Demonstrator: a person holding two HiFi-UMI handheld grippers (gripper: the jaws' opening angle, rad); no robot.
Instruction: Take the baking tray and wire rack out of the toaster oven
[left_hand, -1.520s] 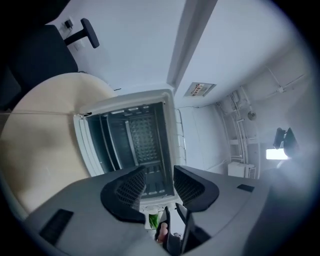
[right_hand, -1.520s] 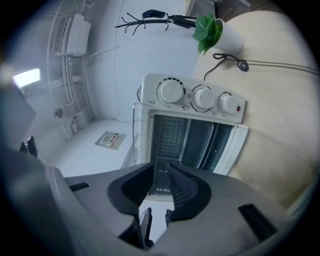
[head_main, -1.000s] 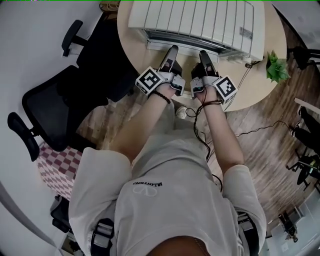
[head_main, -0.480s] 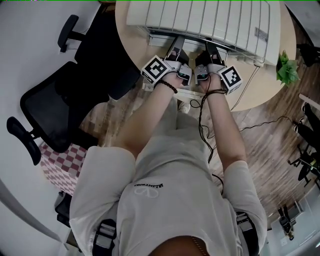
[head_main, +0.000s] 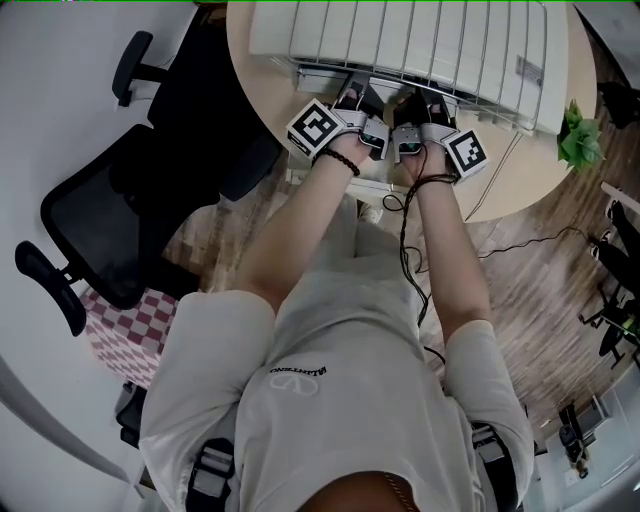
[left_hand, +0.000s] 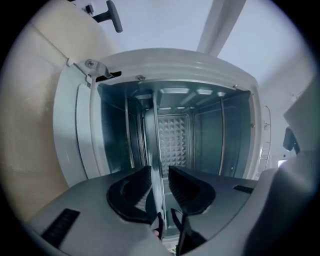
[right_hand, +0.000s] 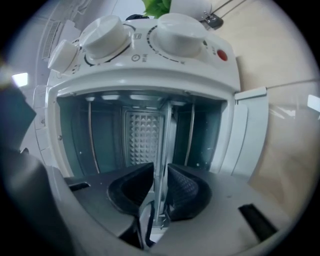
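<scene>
Moved both tools into mouth of toaster oven (head_main: 400, 40) on table (head_main: 510, 190). Just closing left tool (left_hand: 160, 175) around baking tray (left_hand: 152, 140) edge, pads not yet clamped; holding right tool (right_hand: 160, 175) released astride same edge. Yet to draw tray from inside oven.

I see a round table with a pale wooden top (head_main: 510, 185). A white toaster oven with a ribbed top (head_main: 400, 35) stands on it, and its open front faces me. A small green plant (head_main: 578, 135) sits on the table too, to the right of the oven, close to the rim. A thin cord (head_main: 505, 150) runs over the table top beside the oven.

Under the table is a brown wooden plank floor (head_main: 540, 290). A black office chair (head_main: 110, 220) stands on it at the left. A dark cable (head_main: 520, 258) lies on the floor at the right.
</scene>
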